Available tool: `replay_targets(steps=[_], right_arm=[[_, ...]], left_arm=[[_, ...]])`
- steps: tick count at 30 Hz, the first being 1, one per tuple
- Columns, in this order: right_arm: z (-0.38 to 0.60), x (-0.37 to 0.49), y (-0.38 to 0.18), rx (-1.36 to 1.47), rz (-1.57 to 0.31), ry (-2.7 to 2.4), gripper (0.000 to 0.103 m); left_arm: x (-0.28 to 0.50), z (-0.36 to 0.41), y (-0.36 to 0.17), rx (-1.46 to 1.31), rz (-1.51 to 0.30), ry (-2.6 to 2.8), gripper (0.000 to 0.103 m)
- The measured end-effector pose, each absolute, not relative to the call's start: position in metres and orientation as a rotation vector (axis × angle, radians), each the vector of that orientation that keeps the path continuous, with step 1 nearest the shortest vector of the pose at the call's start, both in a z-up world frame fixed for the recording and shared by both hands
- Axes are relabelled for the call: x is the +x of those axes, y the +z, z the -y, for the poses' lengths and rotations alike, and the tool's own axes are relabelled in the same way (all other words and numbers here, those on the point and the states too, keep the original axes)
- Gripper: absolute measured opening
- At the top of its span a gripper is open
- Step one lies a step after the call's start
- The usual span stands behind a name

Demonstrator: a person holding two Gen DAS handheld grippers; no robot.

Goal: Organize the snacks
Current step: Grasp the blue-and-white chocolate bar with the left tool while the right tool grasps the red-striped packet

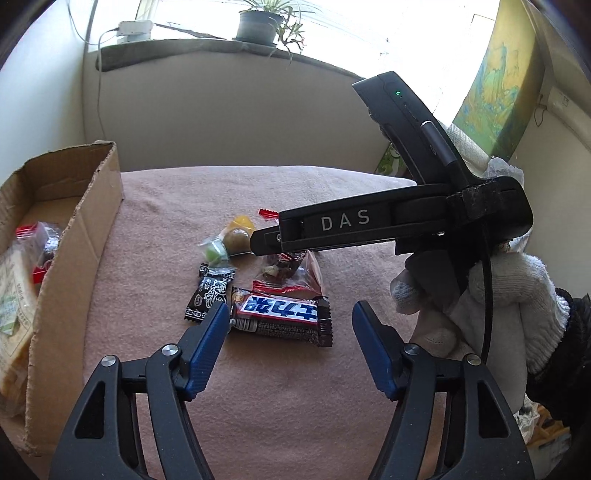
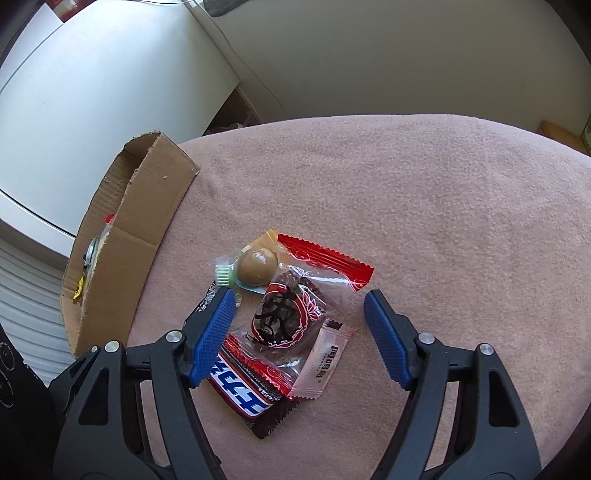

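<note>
A heap of wrapped snacks lies on the pink cloth [image 1: 258, 387]. My left gripper [image 1: 290, 323] is open low over a chocolate bar [image 1: 280, 314] with a blue and white label; the bar lies between the blue pads, and the right pad stands clear of it. My right gripper [image 2: 299, 317] is open around a clear red-edged packet of dark dried fruit [image 2: 288, 314]. Beside it are a brown ball in clear wrap [image 2: 256, 267], a green sweet [image 2: 223, 275], a pale pink sachet [image 2: 325, 365] and a black sachet [image 1: 208, 291]. The open cardboard box [image 1: 74, 229] at the left holds several packets.
In the left wrist view the right gripper's black body [image 1: 343, 225] reaches over the heap from the right, held by a white-gloved hand [image 1: 498, 295]. A white cabinet [image 2: 92, 92] stands behind the box. A potted plant [image 1: 256, 26] is on the windowsill.
</note>
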State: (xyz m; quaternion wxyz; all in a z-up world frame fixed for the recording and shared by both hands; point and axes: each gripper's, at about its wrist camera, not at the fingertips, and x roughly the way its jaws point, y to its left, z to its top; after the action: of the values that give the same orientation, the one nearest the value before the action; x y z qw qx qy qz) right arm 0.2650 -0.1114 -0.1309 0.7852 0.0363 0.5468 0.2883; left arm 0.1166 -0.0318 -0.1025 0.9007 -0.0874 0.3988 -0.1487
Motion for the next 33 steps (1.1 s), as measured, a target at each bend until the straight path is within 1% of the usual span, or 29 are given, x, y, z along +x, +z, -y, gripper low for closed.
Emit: replay_targets(steps=[3,6,7,8,9,12,14,18,28,31,33], right_arm=[[0.110,0.266,-0.131,0.058,-1.173,0.619,0.070],[0.108,0.266,-0.131,0.045,-1.173,0.616,0.069],[0.108,0.265,-0.131,0.038,-1.172,0.615,0.067],[0.106,0.265,-0.131,0.028,-1.169,0.614,0.062],[0.106,0.264,-0.131,0.015,-1.166,0.612,0.060],[0.105,0.264,-0.131,-0.002,-1.164,0.615,0.058],[0.106,0.264,-0.131,-0.007,-1.165,0.619,0.055],[0.109,0.266,-0.132,-0.023,-1.163,0.619,0.053],[0.118,0.269,-0.132,-0.031,-1.165,0.595,0.052],[0.120,0.269,-0.132,-0.032,-1.162,0.599,0.052],[0.119,0.268,-0.132,-0.035,-1.156,0.601,0.050]], left_arm=[[0.119,0.034,-0.103,-0.170,-0.821,-0.317,0.069],[0.123,0.037,-0.105,-0.171,-0.816,-0.337,0.069],[0.124,0.037,-0.106,-0.173,-0.815,-0.338,0.069],[0.131,0.035,-0.110,-0.179,-0.820,-0.343,0.069],[0.134,0.035,-0.111,-0.186,-0.828,-0.349,0.069],[0.138,0.035,-0.115,-0.166,-0.829,-0.330,0.069],[0.144,0.031,-0.118,-0.180,-0.842,-0.325,0.069],[0.149,0.033,-0.123,-0.166,-0.865,-0.328,0.069],[0.164,0.070,-0.132,0.019,-0.907,-0.293,0.069],[0.169,0.074,-0.133,0.021,-0.902,-0.282,0.062],[0.171,0.074,-0.133,0.013,-0.899,-0.282,0.059]])
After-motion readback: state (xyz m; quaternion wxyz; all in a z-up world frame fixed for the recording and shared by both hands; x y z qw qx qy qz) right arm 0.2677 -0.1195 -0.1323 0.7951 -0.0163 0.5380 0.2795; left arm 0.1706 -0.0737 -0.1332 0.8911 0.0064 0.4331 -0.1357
